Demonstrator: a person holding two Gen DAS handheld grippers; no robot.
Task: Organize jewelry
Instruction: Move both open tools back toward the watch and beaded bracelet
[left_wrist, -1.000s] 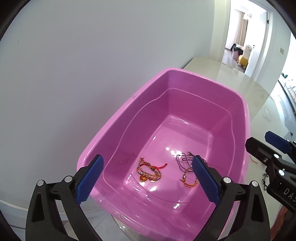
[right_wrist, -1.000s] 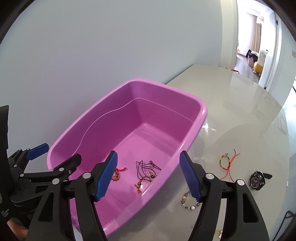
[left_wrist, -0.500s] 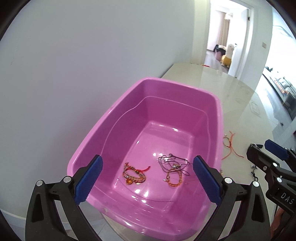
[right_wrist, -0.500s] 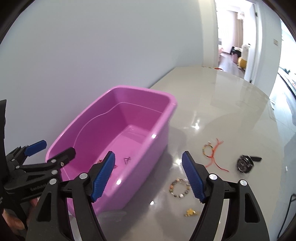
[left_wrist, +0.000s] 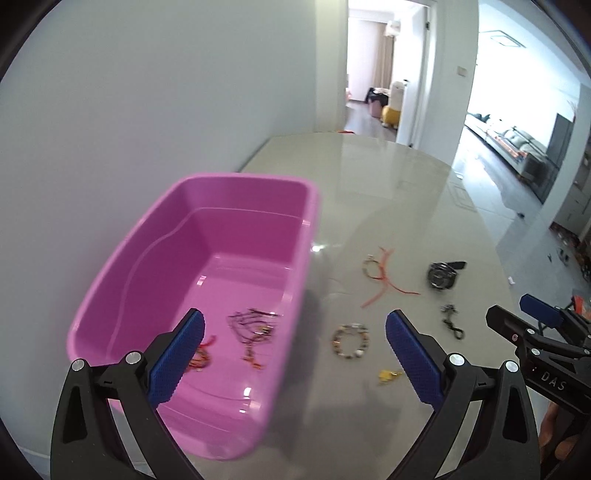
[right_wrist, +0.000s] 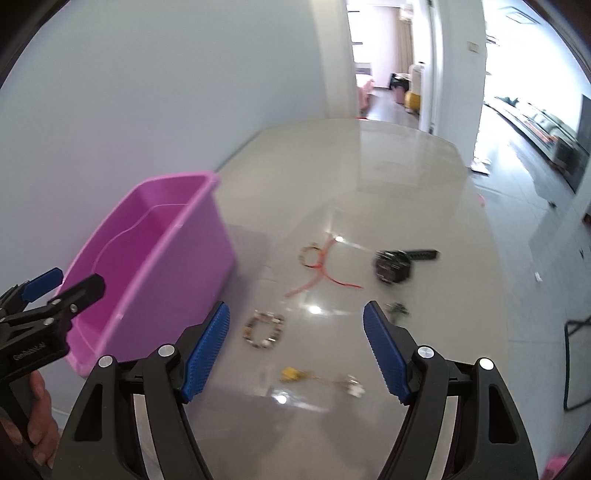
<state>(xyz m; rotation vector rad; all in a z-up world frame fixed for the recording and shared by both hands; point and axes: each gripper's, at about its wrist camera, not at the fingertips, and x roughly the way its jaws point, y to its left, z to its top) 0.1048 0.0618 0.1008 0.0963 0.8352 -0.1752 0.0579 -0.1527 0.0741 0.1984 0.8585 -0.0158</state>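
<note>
While held wide, right gripper grasps nothing.

Your left gripper's near finger hides part of the red bracelet in the pink tub. Motion blur smears the watch; the small dark clasp stays unidentifiable.

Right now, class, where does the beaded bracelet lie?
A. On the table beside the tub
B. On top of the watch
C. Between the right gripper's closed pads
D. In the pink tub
A: the beaded bracelet lies on the table, outside the pink tub.
</note>
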